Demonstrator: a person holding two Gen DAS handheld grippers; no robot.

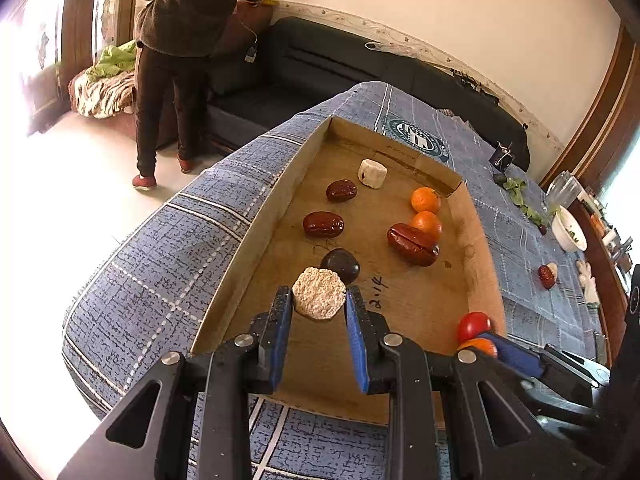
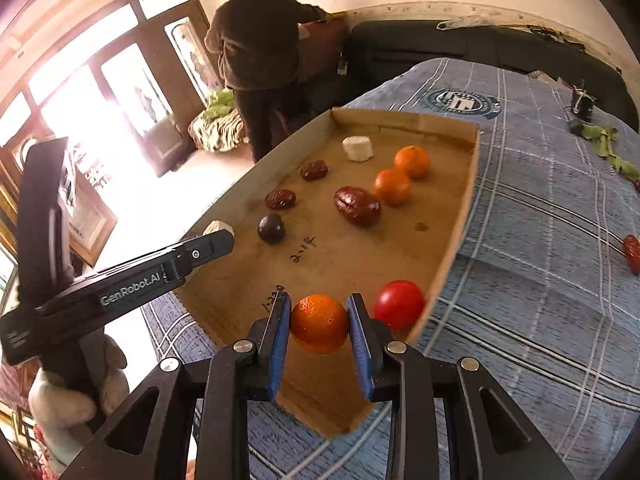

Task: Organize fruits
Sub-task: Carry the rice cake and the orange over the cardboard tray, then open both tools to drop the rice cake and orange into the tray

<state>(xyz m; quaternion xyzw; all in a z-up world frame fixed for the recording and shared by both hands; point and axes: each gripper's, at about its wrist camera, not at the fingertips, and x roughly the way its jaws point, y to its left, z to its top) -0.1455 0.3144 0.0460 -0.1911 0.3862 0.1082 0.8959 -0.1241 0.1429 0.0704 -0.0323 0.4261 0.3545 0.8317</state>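
"GenRobot.AI" stands in white letters on the side of the left gripper (image 2: 218, 236), seen from the right wrist. On the tray (image 2: 400, 252) floor a handwritten mark reads about "2.1F"; a second scrawl near the front cannot be made out. The round crest (image 2: 460, 101) on the cloth is too small to read.

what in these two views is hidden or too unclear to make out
- Whether the beige puffed cake in the left gripper touches the cardboard tray: left wrist view, its underside is hidden.
- The small orange in the right gripper: left wrist view, mostly covered by the blue pads.
- White bowl contents: left wrist view, too small at the edge.
- Red date on the cloth: right wrist view, cut off by the rim.
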